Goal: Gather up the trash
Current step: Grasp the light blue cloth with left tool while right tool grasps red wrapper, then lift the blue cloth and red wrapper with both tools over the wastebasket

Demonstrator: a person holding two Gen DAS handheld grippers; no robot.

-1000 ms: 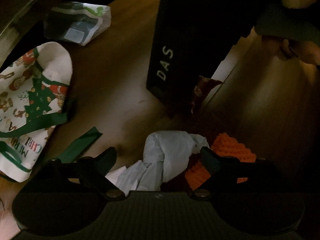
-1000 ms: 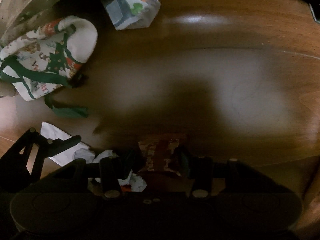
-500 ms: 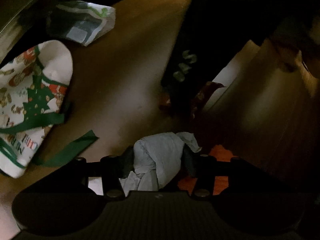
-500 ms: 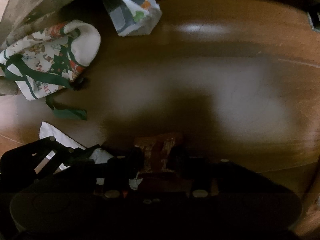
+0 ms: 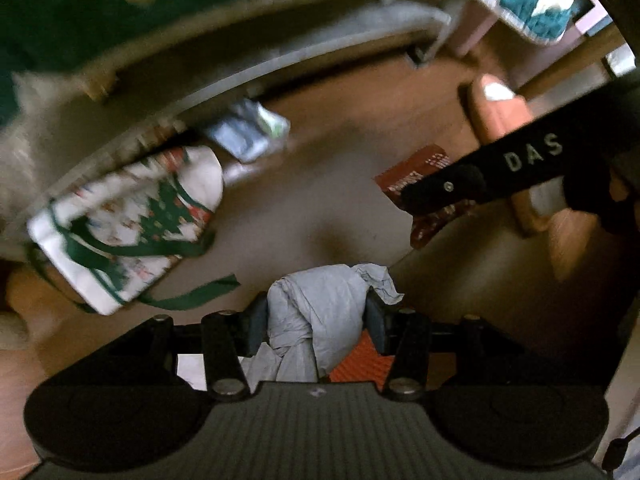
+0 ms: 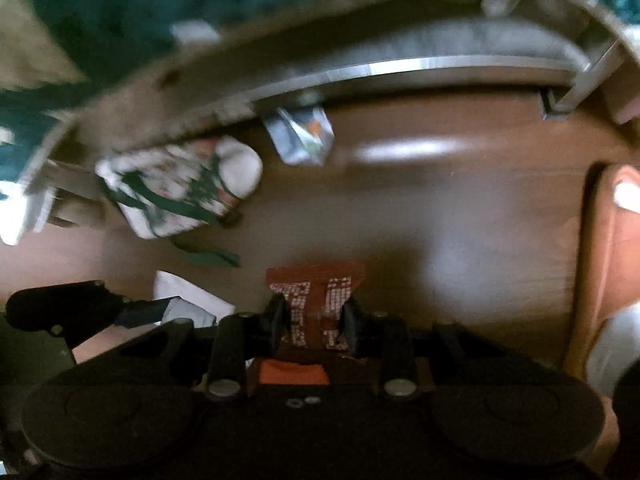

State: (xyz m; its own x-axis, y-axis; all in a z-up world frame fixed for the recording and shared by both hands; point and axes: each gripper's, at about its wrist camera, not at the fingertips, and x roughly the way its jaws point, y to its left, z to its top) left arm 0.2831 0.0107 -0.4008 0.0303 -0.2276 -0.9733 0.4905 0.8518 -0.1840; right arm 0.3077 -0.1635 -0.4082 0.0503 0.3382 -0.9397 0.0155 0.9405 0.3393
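1. The left gripper [image 5: 316, 316] has its jaws clamped on a crumpled wad of grey-white paper [image 5: 320, 308]. The pads pinch its middle, so the loose folds stick out past the fingertips toward 12 o'clock. The jaws have just been closing, and the paper sits between them.

2. The right gripper [image 6: 314, 318] is clamped on a red-brown snack wrapper [image 6: 316, 292]. It holds the wrapper by its lower part, so the printed flat end fans out above the fingers. Its jaws have just been closing on it too.

3. Both pieces of trash hang clear of the wooden floor [image 6: 440, 232], each in its own gripper, probably so that two items go to the bin in one trip.

4. In the left view the right gripper shows at 2 o'clock, the wrapper dangling beneath it.

5. A Christmas-print tote bag [image 5: 132, 220] lies at 9 o'clock by the sofa edge [image 5: 280, 52], with a crinkled silver packet [image 5: 248, 132] just beyond it at 11 o'clock. That packet looks like trash not yet collected.
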